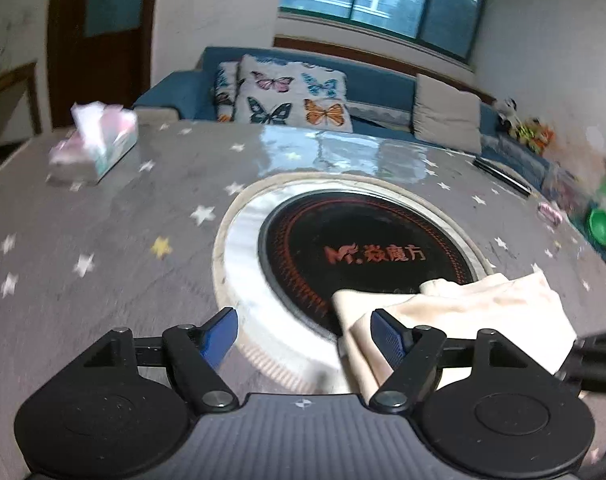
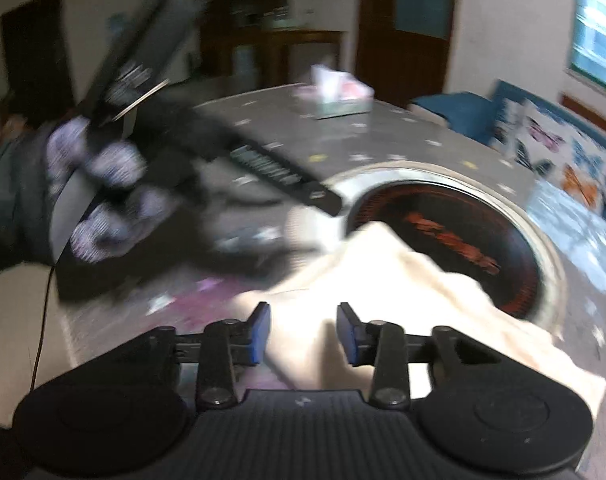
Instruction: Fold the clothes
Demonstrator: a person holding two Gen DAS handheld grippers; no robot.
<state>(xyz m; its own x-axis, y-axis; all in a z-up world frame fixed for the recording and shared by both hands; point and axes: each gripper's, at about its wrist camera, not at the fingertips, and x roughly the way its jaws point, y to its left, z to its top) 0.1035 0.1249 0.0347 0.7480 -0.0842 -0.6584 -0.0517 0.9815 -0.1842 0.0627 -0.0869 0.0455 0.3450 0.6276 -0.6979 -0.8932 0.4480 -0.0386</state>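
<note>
A cream folded garment (image 1: 475, 312) lies on the grey star-patterned table (image 1: 103, 220), partly over the round black cooktop (image 1: 363, 252). My left gripper (image 1: 305, 334) is open and empty, its right fingertip (image 1: 387, 332) against the cloth's left edge. In the right wrist view the same cream garment (image 2: 383, 280) lies just ahead of my right gripper (image 2: 303, 334), which is open with the cloth under and between its jaws. The left hand's gloved grip and gripper body (image 2: 103, 184) show blurred at the left of that view.
A tissue box (image 1: 99, 140) stands at the table's far left. A blue sofa with butterfly cushions (image 1: 291, 96) is behind the table. A dark flat bar (image 1: 503, 176) lies near the far right table edge. Toys (image 1: 603, 224) are at the right.
</note>
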